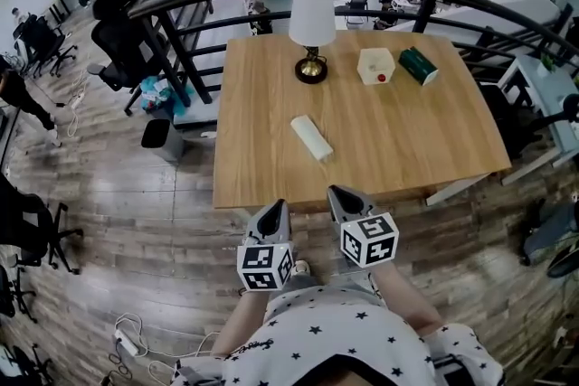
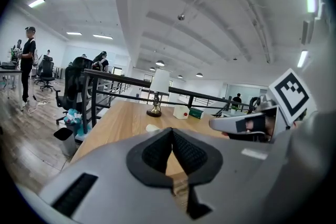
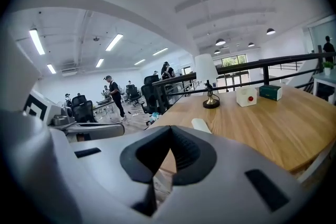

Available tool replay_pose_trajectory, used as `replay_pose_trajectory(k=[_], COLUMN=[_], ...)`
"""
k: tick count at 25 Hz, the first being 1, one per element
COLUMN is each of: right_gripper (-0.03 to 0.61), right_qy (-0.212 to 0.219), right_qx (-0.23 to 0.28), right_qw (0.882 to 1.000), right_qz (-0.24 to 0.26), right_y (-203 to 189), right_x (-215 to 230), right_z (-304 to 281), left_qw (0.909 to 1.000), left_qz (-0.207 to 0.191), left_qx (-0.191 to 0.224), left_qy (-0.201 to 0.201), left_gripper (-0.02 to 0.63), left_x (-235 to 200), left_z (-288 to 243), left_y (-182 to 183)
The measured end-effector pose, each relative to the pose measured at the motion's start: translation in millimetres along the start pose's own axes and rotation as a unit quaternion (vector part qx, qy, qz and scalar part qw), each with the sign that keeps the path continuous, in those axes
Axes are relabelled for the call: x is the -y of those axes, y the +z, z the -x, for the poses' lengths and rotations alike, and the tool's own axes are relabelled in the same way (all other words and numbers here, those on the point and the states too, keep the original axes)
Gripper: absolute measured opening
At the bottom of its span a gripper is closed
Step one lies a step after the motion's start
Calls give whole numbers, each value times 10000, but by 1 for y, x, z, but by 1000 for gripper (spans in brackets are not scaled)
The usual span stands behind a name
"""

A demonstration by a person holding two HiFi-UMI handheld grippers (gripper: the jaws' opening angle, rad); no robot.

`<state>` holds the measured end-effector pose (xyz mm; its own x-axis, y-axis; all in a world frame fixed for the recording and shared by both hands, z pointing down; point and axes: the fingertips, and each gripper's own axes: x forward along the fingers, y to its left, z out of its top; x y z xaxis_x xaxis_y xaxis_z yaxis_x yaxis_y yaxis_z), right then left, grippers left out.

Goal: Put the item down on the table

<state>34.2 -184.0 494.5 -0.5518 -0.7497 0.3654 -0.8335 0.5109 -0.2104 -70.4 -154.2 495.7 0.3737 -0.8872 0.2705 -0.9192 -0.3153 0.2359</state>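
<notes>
On the wooden table (image 1: pixel 434 140), the white roll (image 1: pixel 311 138) is seen already laid flat, its long axis run from far left to near right. Just off the near edge, the left gripper (image 1: pixel 278 209) and right gripper (image 1: pixel 337 194) are held clenched on nothing. The roll lies beyond both, the right judged nearer.

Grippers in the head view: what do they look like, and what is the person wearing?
The left gripper and right gripper are grey shells that taper toward the tips. Each carries a white cube with black square markers. Their own views show black textured pads lining the jaws. The person wears a white top with small dark stars.
</notes>
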Motion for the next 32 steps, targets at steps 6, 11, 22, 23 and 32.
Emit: replay_pose_trajectory(k=[6, 11, 22, 23, 32], right_gripper=[-6, -5, -5, -5, -6], right_qy=[201, 300, 416, 421, 212], right_qx=[38, 92, 140, 144, 195], right_qw=[9997, 9995, 9990, 9990, 9995], right_qz=[120, 86, 130, 104, 89], right_y=[-11, -20, -41, -43, -45], right_x=[-9, -16, -35, -36, -32], right_z=[44, 79, 139, 141, 154], left_qw=[10000, 10000, 9999, 9999, 9999], left_qz=[34, -5, -98, -99, -152], left_qx=[10, -14, -65, -67, -48], left_qy=[89, 98, 63, 64, 35], left_gripper=[11, 11, 11, 11, 11], left_x=[32, 57, 96, 98, 103], left_z=[26, 48, 96, 99, 110], left_y=[-12, -23, -45, -47, -49])
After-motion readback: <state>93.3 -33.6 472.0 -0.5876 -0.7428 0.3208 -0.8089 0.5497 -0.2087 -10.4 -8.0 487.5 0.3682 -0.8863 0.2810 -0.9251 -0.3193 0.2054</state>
